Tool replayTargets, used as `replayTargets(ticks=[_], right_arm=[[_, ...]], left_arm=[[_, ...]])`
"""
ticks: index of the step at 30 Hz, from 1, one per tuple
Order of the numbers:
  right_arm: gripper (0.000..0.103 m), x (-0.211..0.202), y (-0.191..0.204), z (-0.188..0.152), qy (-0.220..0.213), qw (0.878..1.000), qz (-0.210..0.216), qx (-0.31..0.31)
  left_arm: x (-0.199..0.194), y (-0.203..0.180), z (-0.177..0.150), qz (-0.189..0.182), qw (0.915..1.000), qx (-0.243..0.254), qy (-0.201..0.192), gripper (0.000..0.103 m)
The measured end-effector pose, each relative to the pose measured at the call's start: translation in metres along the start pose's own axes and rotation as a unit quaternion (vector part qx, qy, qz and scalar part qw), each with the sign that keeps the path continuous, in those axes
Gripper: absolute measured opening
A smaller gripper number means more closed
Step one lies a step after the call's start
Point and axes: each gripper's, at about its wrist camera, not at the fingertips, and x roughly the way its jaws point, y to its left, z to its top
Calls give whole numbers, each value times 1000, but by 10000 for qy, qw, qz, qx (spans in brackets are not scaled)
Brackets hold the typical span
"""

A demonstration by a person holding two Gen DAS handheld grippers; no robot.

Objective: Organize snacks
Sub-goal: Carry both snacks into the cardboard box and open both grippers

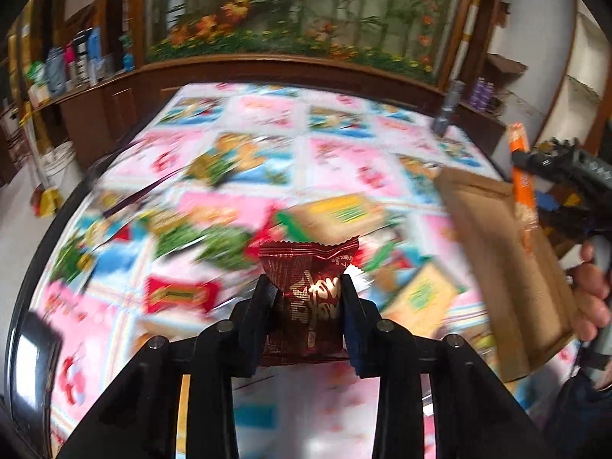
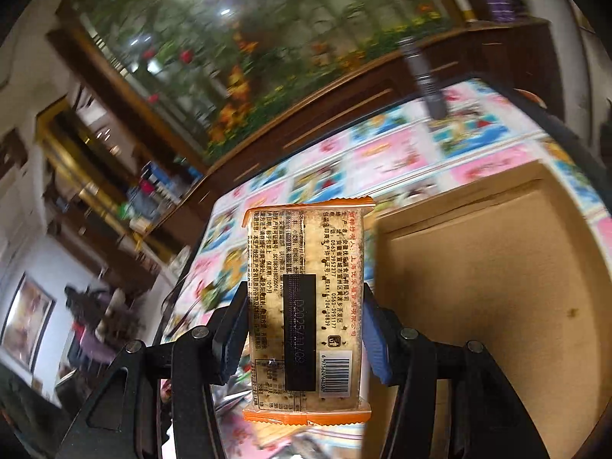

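My left gripper [image 1: 308, 287] is shut on a dark red snack packet [image 1: 308, 298] and holds it above the table. Several loose snack packets [image 1: 179, 294] lie blurred on the patterned tablecloth [image 1: 267, 145] below. My right gripper [image 2: 304, 306] is shut on an orange-edged cracker pack [image 2: 306, 306], held upright just left of an open cardboard box [image 2: 497, 287]. In the left wrist view the right gripper [image 1: 554, 168] shows at the far right with the orange pack [image 1: 522, 176] beside the box wall [image 1: 497, 260].
A dark wooden cabinet [image 1: 267, 72] with a floral panel [image 1: 290, 7] runs behind the table. A dark cylinder [image 1: 447, 107] stands at the table's far right corner. Shelves with bottles [image 1: 72, 61] are at the left. The table edge [image 1: 46, 252] curves at left.
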Motion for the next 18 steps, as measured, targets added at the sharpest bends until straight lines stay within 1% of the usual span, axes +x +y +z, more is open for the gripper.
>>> replayTargets(ticks=[4,6,8,11,13,15,18], right_arm=[[57,-19,-30,14,-254,9987,-349,281],[57,-28,-43,19,-344,9974,-445,452],[57,-36,-55,25,-471,9952,-681,520],[57,-48,-68,32,-672,9893,-1185,530],[57,-54,-76,35,-750,9853,-1412,595],[57,-54,-85,40,-768,9823,-1592,612],[57,-48,-93,43,-616,9824,-1677,548]], left_arm=[[10,-46,26,-517,9984,190,95,33],[16,-70,38,-750,9967,288,143,33],[23,-102,51,-1008,9938,436,147,33],[39,-145,61,-1333,9890,596,219,33],[53,-168,61,-1464,9863,702,308,33],[73,-192,57,-1509,9842,808,442,33],[102,-211,48,-1506,9827,848,669,33]])
